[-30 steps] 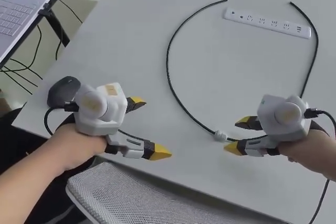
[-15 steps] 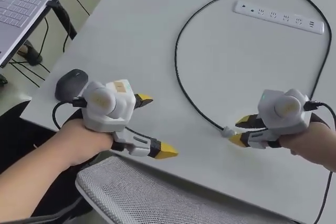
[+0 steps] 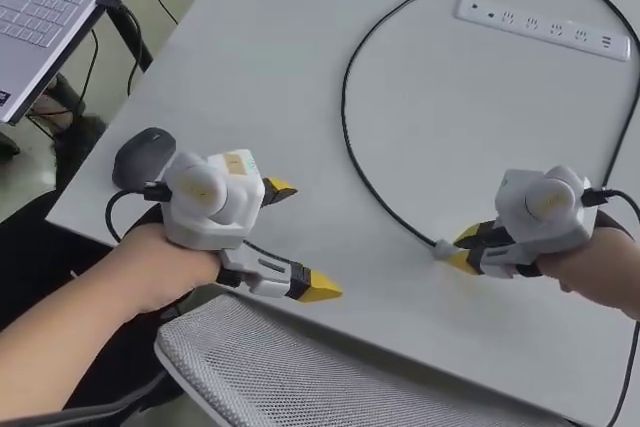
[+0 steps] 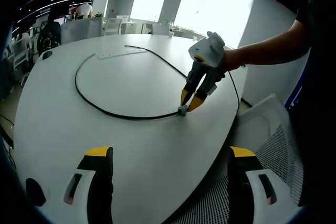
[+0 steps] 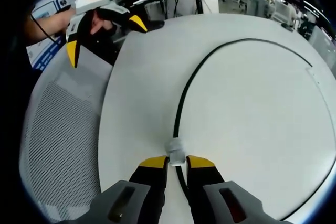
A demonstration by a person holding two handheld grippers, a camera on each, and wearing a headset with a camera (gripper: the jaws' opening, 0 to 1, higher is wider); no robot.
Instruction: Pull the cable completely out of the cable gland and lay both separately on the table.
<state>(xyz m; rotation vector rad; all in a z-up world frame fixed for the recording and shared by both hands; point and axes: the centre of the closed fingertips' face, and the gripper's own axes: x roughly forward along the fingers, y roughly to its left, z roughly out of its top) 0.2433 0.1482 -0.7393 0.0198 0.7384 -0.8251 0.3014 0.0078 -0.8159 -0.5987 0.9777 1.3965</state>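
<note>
While the gland (image 3: 441,246) sits on the cable (image 3: 345,117) at the table's (image 3: 250,77) near right, the right gripper (image 3: 463,250) jaws clench the cable just behind it; the left gripper (image 3: 305,239) hangs released, near left.

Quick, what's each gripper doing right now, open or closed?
Left gripper: open, holding nothing.
Right gripper: closed on the cable, right at the cable gland.
</note>
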